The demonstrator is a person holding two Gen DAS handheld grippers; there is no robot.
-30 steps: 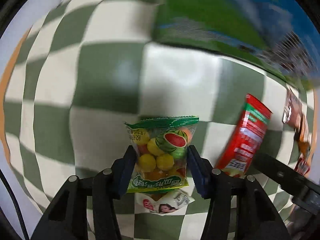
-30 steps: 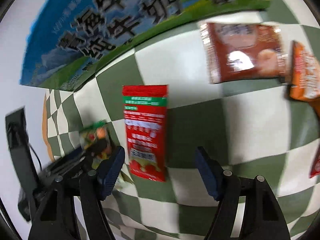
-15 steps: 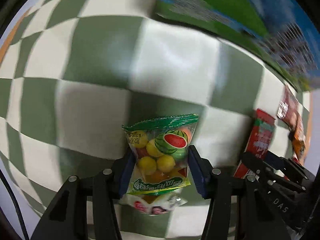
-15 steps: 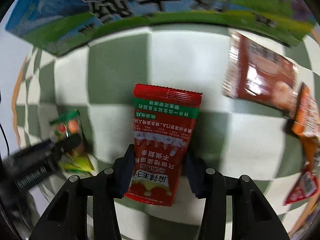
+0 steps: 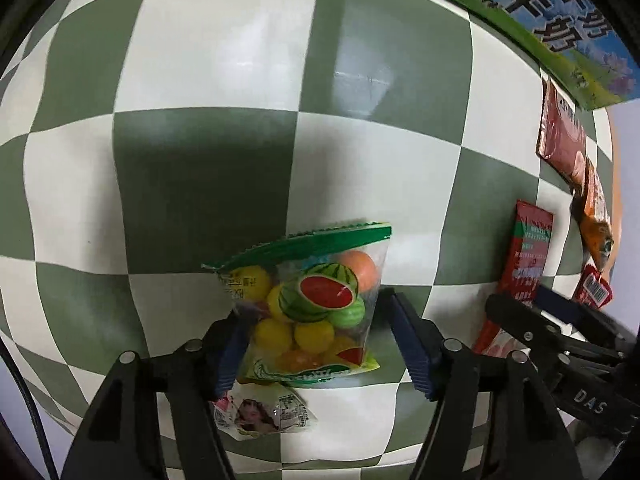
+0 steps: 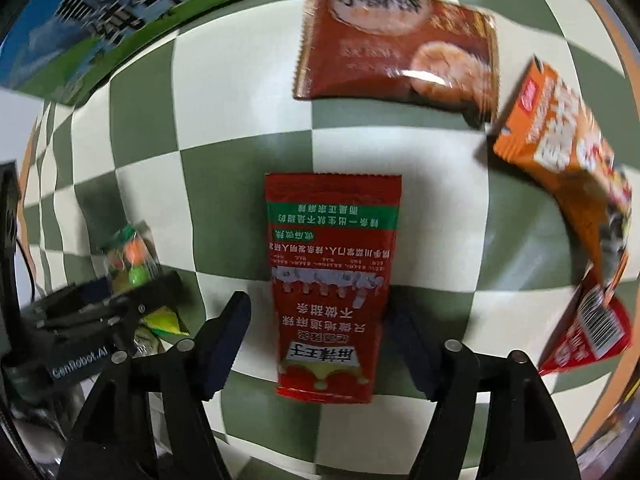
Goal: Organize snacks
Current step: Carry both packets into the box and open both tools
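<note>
Left claw (image 5: pixel 312 344): its jaws are being opened, whereas half a second earlier they were being pressed against the fruit-candy bag (image 5: pixel 308 300); the bag is now being left lying between them on the checked surface (image 5: pixel 200 168), a gap showing at the right pad. One small white packet (image 5: pixel 260 412) is lying under the bag's near edge.

Right claw (image 6: pixel 316 344): its jaws are likewise being spread, having been clamped on the red sachet (image 6: pixel 332 280) half a second before; the sachet is lying flat between them, a gap showing at the left pad, while contact at the right pad cannot be told.

Farther off, in the right wrist view, one red-and-white packet (image 6: pixel 588 332), one orange packet (image 6: pixel 568 160) and one brown biscuit packet (image 6: pixel 396 48) are being shown, six snacks in all. One blue-and-green carton (image 6: pixel 100 28) is lying beyond.
</note>
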